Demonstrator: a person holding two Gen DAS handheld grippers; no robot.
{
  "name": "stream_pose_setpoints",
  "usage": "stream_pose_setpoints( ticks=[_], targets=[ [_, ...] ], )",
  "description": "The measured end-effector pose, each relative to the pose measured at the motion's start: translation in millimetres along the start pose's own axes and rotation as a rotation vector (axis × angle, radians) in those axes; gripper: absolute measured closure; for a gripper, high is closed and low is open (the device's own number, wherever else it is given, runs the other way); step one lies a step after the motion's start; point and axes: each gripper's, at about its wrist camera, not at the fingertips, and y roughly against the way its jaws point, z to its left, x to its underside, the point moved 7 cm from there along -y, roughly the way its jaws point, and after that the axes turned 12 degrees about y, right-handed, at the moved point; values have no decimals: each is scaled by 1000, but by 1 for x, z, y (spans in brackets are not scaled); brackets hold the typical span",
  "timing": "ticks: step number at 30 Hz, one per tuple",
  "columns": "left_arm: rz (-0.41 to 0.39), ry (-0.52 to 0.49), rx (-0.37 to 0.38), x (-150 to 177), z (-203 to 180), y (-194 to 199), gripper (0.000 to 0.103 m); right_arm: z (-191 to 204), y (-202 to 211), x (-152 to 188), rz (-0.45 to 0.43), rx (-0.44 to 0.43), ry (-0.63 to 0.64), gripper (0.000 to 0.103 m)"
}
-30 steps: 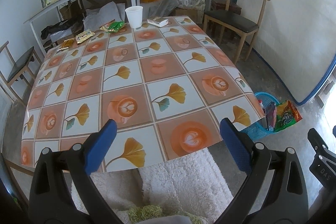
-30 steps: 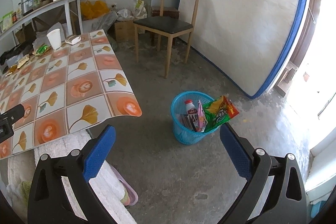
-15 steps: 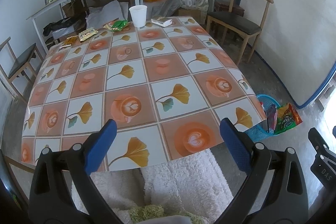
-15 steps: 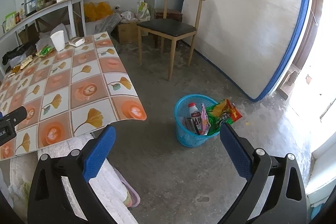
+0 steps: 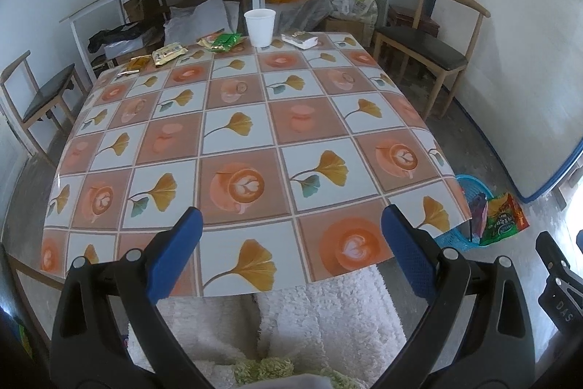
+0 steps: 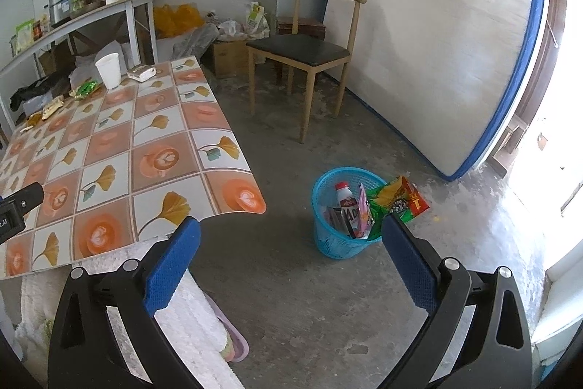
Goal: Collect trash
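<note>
Left wrist: left hand-held gripper (image 5: 289, 236) agape over table (image 5: 237, 126) | right hand-held gripper (image 6: 291, 243) agape near bin (image 6: 328, 243)

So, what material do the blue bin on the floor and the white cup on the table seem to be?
The blue bin looks like moulded plastic: its wall is an open lattice with a slight sheen. The white cup looks like matte paper or thin plastic; the pictures cannot settle which.

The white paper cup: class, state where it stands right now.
In the left wrist view the white paper cup stands upright at the table's far edge, between the green snack wrapper on its left and the small white packet on its right.
</note>
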Motion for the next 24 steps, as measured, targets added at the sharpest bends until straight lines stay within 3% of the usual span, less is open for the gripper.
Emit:
stream_pose_setpoints(
  ticks=[12, 24],
  targets=[
    [-4, 12, -26, -1, 6, 0, 8, 14, -4, -10, -16, -45, 32, 6],
    [-4, 5, -27, 1, 4, -1, 8, 32, 0, -14, -37, -85, 151, 6]
  ],
)
